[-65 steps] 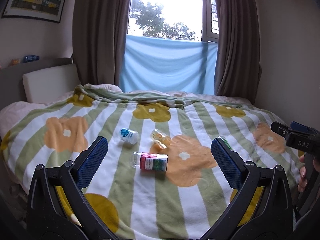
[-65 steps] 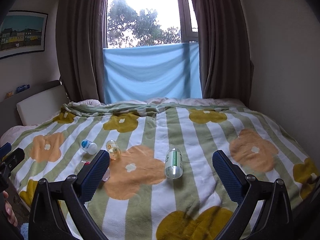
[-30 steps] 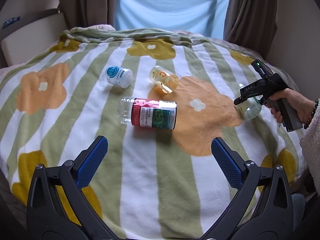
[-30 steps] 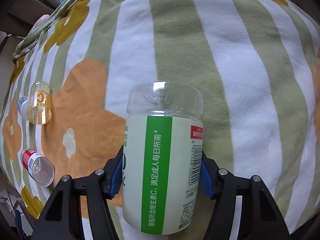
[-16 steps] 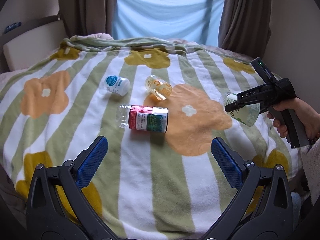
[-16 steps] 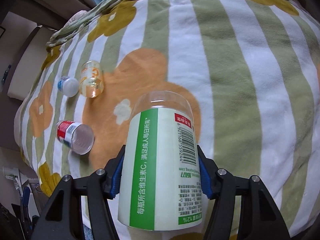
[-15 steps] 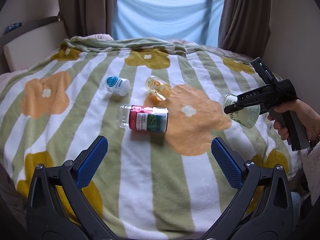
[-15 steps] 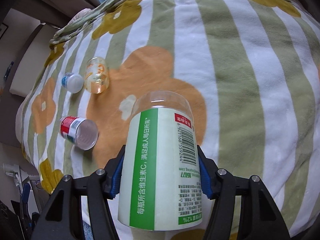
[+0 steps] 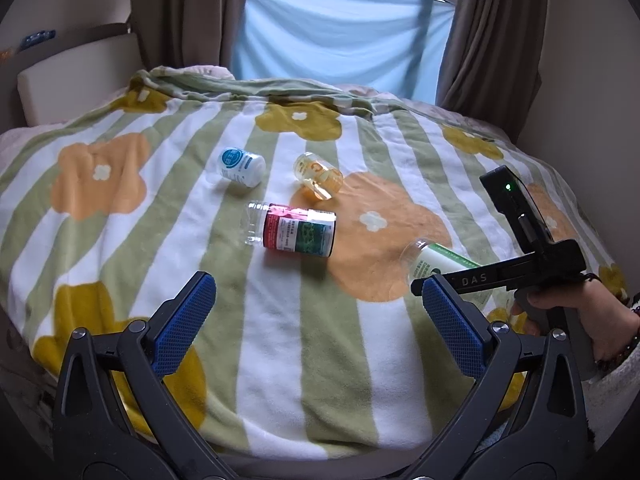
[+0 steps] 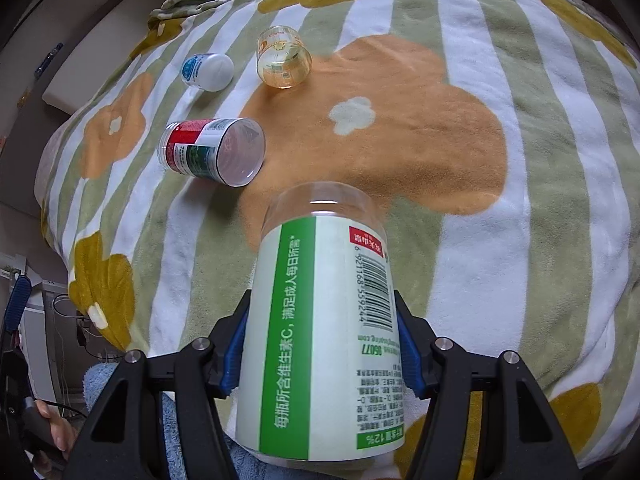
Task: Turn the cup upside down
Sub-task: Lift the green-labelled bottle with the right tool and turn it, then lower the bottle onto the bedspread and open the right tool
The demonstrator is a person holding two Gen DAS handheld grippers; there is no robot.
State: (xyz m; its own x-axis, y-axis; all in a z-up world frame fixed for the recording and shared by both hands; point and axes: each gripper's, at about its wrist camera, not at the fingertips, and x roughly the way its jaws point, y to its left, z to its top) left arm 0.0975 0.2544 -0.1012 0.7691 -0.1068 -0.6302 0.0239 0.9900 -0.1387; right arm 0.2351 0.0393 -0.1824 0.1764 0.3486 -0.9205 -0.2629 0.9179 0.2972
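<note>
A clear cup with a white and green label (image 10: 324, 312) is held between the blue pads of my right gripper (image 10: 322, 344), which is shut on its sides. Its clear end points away from the camera, down toward the orange flower on the blanket. In the left wrist view the same cup (image 9: 434, 262) hangs tilted at the right, just over the blanket, and a hand (image 9: 580, 308) holds the gripper's handle. My left gripper (image 9: 316, 312) stands open over the near part of the bed with nothing between its fingers.
A red-labelled clear cup (image 9: 298, 230) lies on its side mid-bed. Beyond it lie a small amber cup (image 9: 318, 176) and a white bottle with a blue label (image 9: 242, 166). The striped flower blanket (image 9: 280, 340) covers the bed; its front edge is close below.
The right gripper has carried the green-labelled cup left and lower, nearer the red-labelled cup and the blanket. The left gripper stays open and has barely moved.
</note>
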